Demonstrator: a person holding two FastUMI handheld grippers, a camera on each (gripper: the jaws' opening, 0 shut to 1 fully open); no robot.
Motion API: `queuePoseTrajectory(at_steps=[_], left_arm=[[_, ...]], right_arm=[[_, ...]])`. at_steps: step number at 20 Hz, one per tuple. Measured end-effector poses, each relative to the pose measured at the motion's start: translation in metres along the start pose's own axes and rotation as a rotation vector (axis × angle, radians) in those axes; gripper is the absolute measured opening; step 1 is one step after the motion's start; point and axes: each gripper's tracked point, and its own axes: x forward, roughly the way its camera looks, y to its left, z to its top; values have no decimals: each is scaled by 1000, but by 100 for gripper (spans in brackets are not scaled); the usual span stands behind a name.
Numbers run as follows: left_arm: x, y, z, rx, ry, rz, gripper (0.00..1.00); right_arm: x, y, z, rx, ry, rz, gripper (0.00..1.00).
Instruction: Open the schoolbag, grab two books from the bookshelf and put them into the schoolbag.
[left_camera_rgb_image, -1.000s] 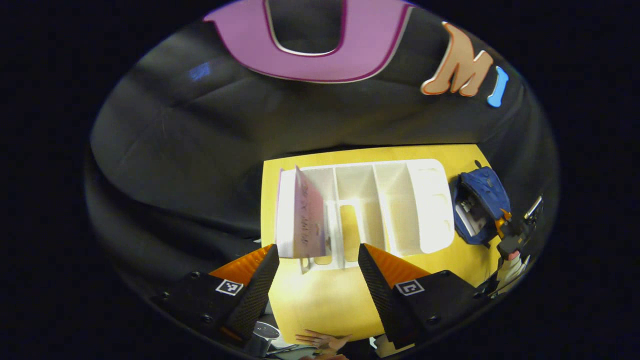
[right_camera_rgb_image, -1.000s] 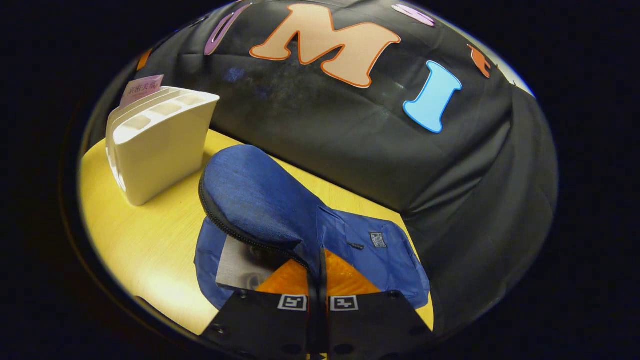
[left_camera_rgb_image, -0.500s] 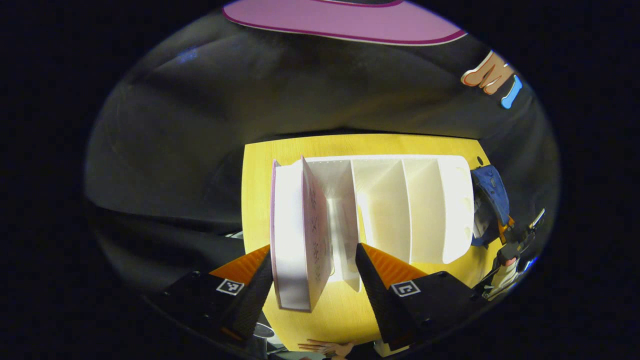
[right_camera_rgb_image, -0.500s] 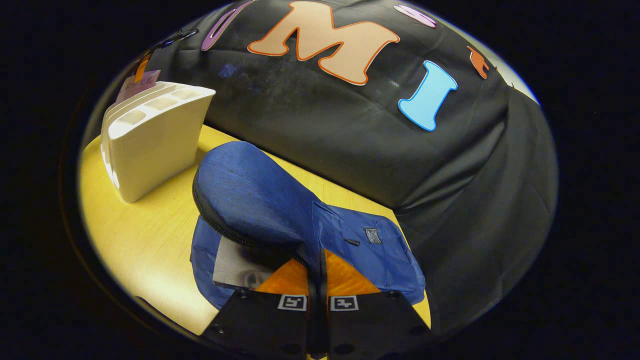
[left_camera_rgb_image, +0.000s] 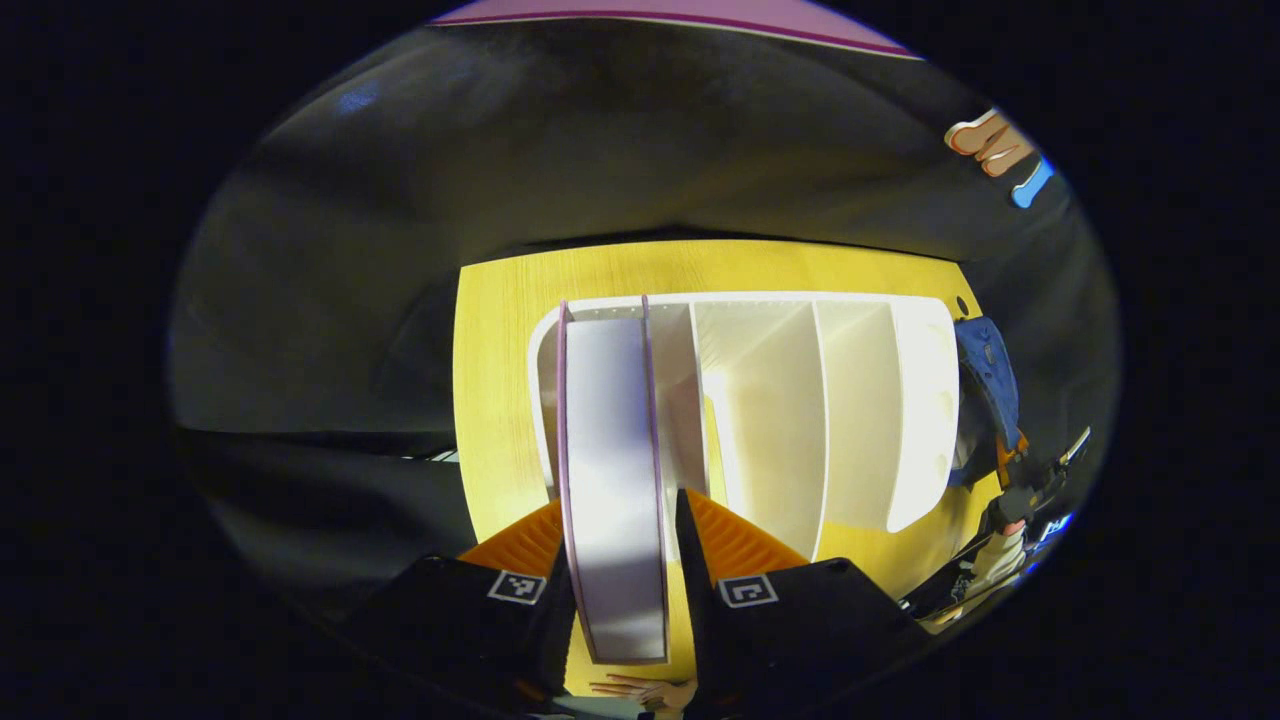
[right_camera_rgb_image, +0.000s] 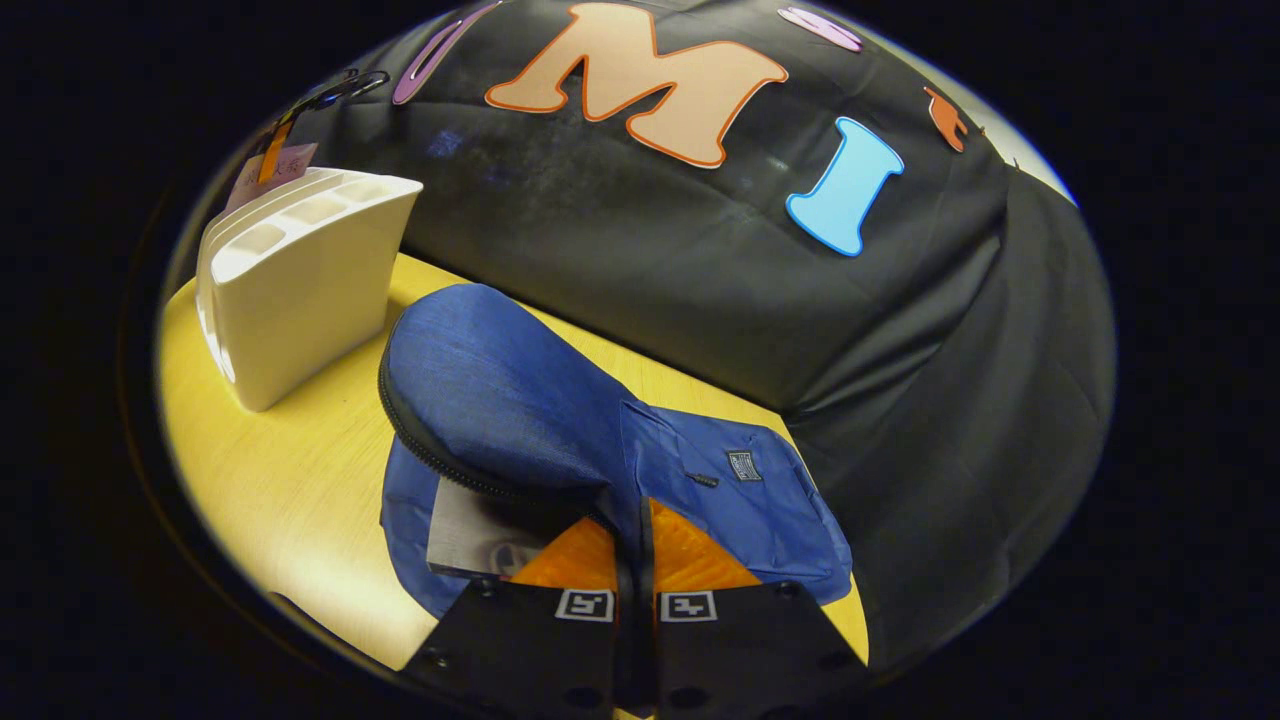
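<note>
Yellow counter (left_camera_rgb_image: 500, 400), white bookshelf, blue schoolbag.

Left tongs (left_camera_rgb_image: 620, 540) clench a pink-edged book (left_camera_rgb_image: 612, 470) standing in the leftmost slot of the bookshelf (left_camera_rgb_image: 860, 400), one finger on each cover. Right tongs (right_camera_rgb_image: 637, 570) are clamped on the lifted flap of the schoolbag (right_camera_rgb_image: 500, 400), holding it open; another book (right_camera_rgb_image: 465, 535) lies inside.

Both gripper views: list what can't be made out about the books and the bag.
- Left gripper view: the book stands edge-on between the left gripper's fingers, covers unseen; contact unclear.
- Right gripper view: the book's corner peeks over the bookshelf; the rest is hidden.
- Right gripper view: the schoolbag's raised flap and the right gripper hide most of its inside.
</note>
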Motion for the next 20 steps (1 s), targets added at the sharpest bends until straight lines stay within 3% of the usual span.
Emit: queuePoseTrajectory(at_steps=[3, 7, 10, 12, 14, 16, 20], left_arm=[[10, 7, 0, -18, 33, 23, 39], [13, 5, -5, -42, 41, 25, 38], [17, 6, -5, -81, 25, 46, 37], [16, 5, -11, -131, 35, 65, 37], [9, 4, -18, -177, 52, 81, 35], [-4, -11, -24, -206, 56, 49, 35], [-39, -14, -28, -191, 26, 83, 34]], right_arm=[[0, 0, 0, -6, 1, -4, 5], [-1, 0, 0, -14, -1, -7, 1], [0, -1, -1, -12, 1, -8, 5], [0, -1, 0, -18, -2, -6, 1], [-1, -1, -1, -19, -3, 0, 5], [-1, -1, -2, -13, -2, 7, 5], [1, -1, -2, -4, -4, 16, 1]])
